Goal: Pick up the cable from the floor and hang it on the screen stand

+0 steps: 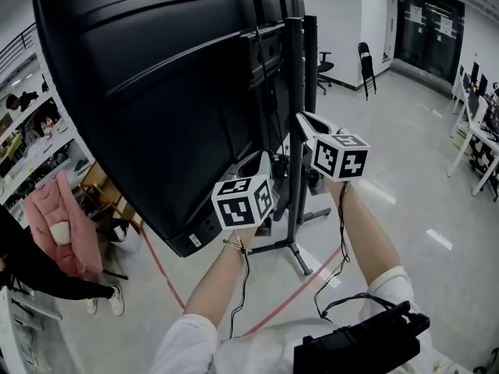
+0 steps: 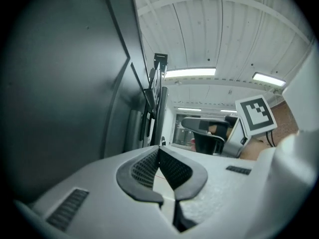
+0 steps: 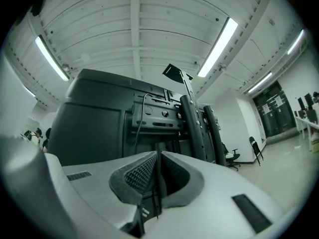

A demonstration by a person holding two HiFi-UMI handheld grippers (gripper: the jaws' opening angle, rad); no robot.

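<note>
Right hand-held gripper [image 3: 157, 155] is noted clamped on the thin black cable [image 3: 158, 185], screen stand [image 3: 192, 128] just ahead of it; left hand-held gripper [image 2: 159, 150] is closed, nothing held.

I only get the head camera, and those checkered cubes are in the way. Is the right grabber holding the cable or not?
Observer: Yes. In the right gripper view, the right gripper has its fingers shut on a thin black cable.
Operator: And the left one?
Observer: The left gripper is shut, its fingers touching at the tips with nothing between them.
Operator: What is the right one pointing at?
Observer: The bracket on the back of the screen. A thin wire runs up beside it. I cannot tell whether it is the same cable.
</note>
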